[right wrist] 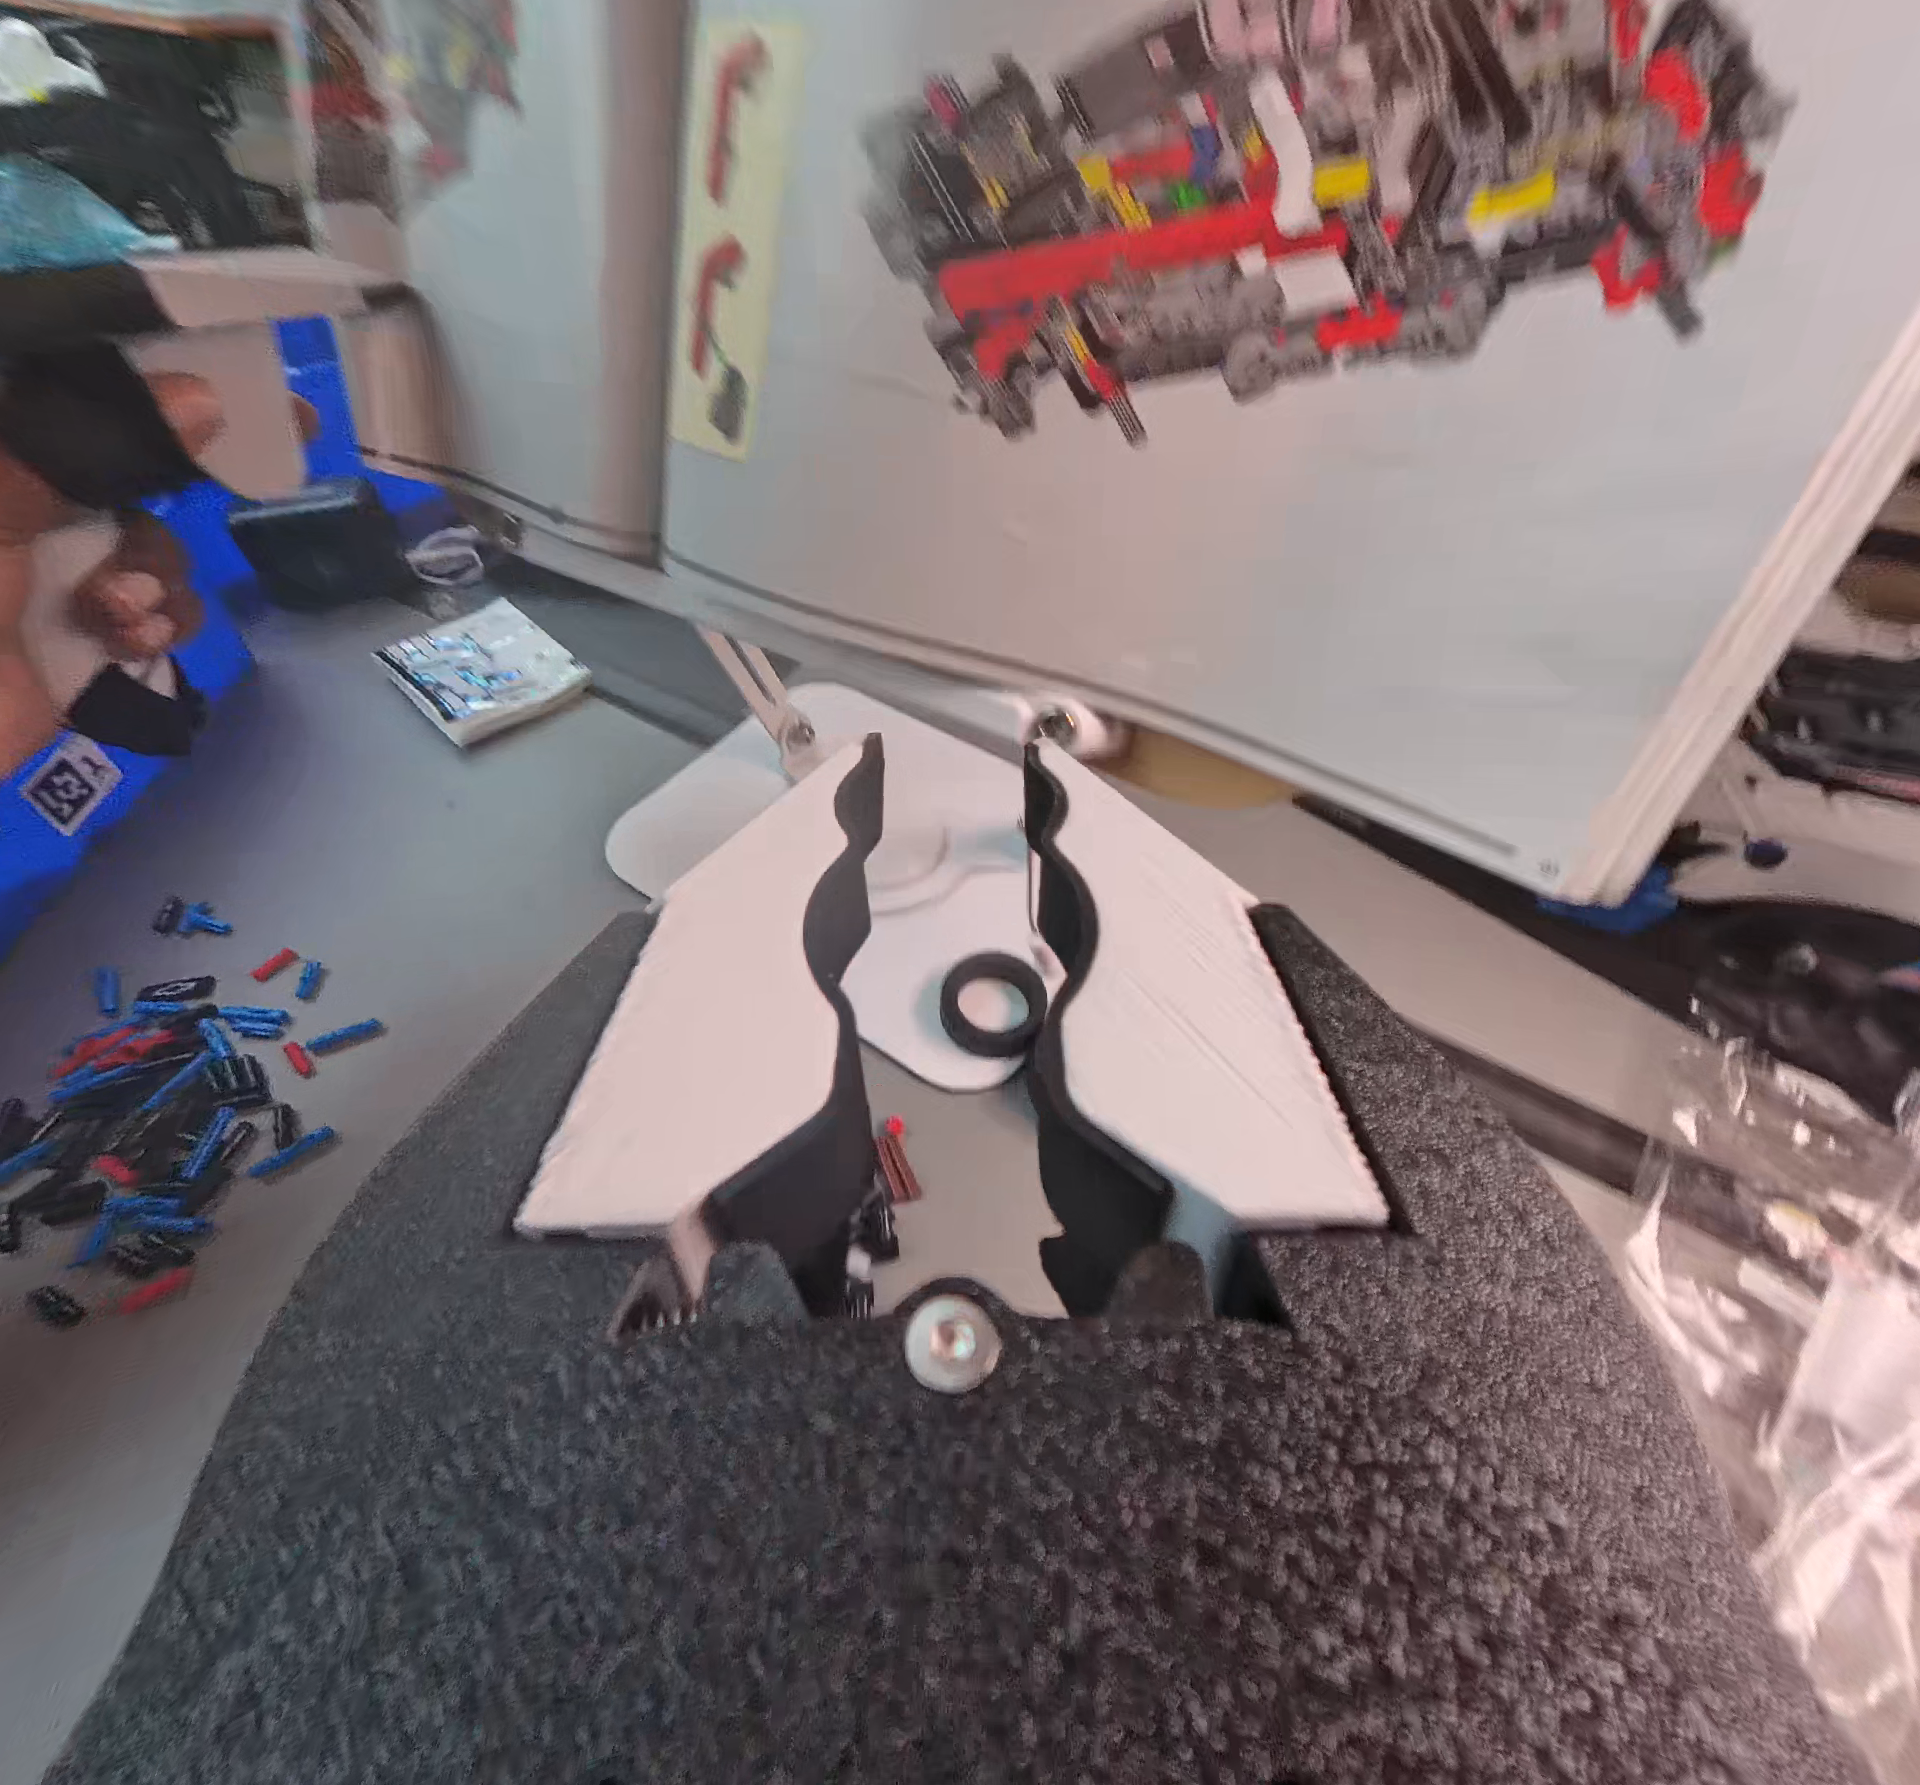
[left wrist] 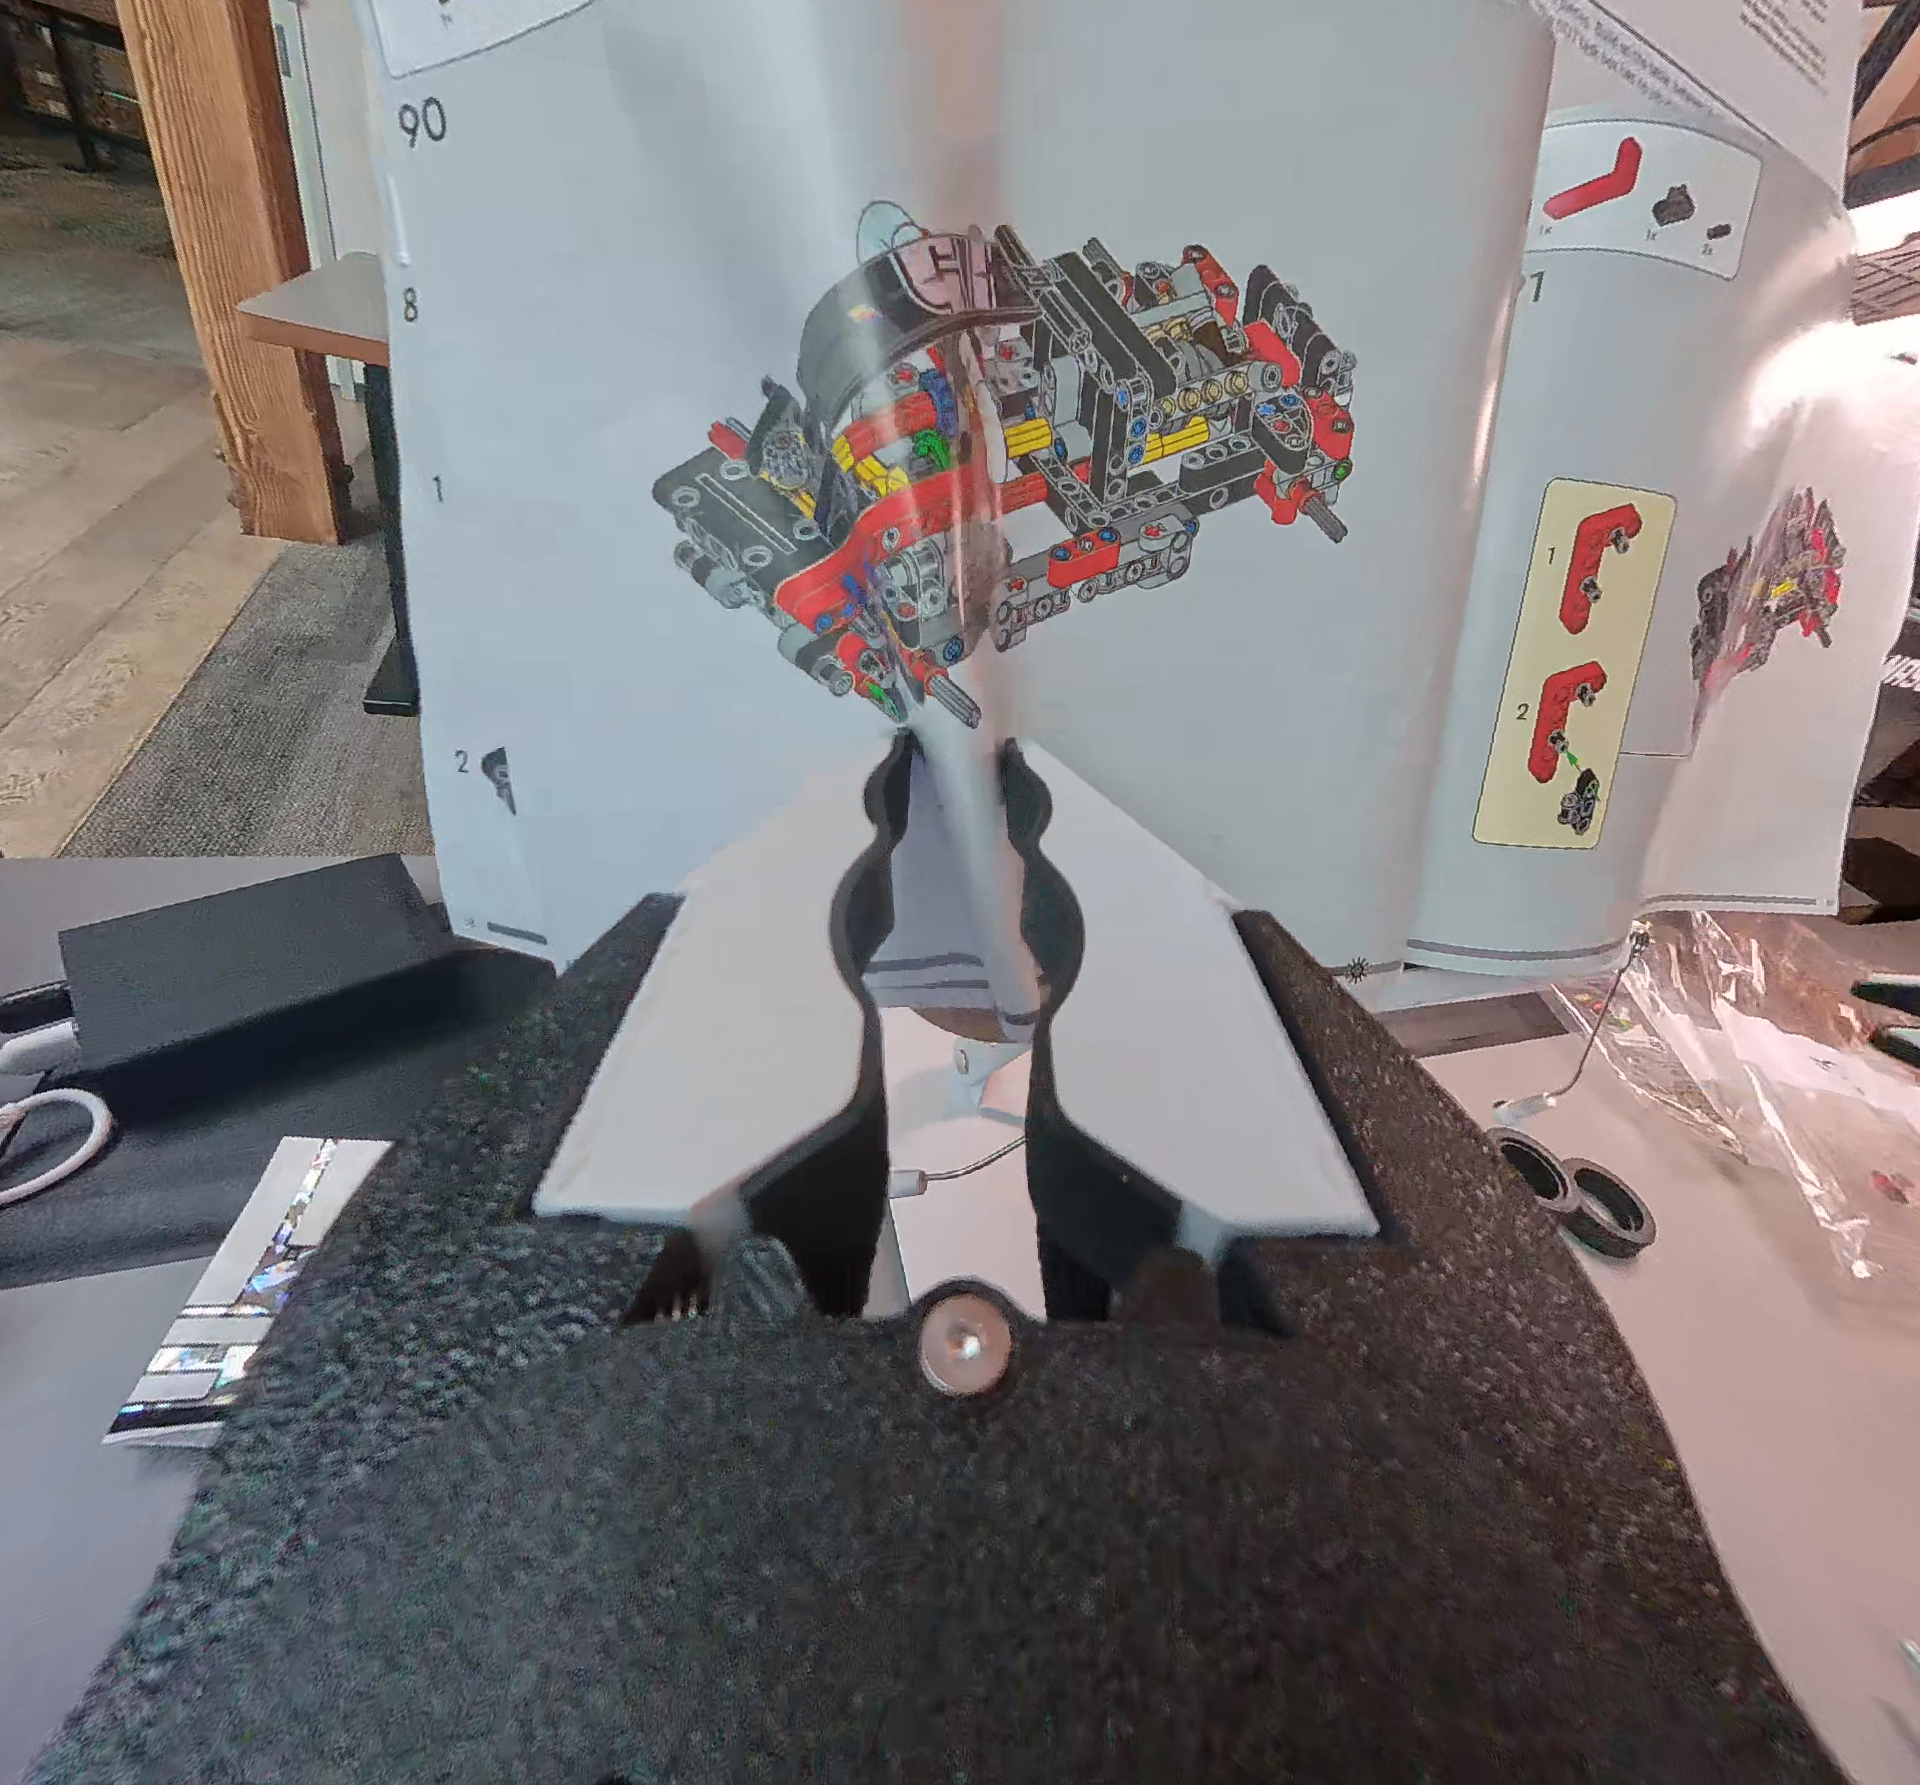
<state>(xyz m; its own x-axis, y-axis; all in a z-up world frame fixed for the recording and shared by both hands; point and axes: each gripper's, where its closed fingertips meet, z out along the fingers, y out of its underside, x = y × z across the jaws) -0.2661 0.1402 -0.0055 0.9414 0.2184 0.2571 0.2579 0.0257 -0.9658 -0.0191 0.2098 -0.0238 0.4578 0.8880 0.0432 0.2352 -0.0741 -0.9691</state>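
An open building-instruction booklet (left wrist: 1195, 696) stands upright on a white stand. My left gripper (left wrist: 956, 759) is shut on the edge of one booklet page (left wrist: 961, 488), which stands edge-on and blurred between the fingers. In the right wrist view the booklet (right wrist: 1247, 540) leans above the stand's white base (right wrist: 717, 800). My right gripper (right wrist: 951, 759) is open and empty, low over the base. A black rubber ring (right wrist: 992, 1003) lies on the base between its fingers.
A pile of small blue, black and red pins (right wrist: 156, 1112) lies at the left. A sticker sheet (right wrist: 483, 665) and a person's hand (right wrist: 114, 572) are beyond it. Clear plastic bags (right wrist: 1818, 1268) lie at the right. Two black rings (left wrist: 1590, 1205) and a black box (left wrist: 249, 956) sit on the table.
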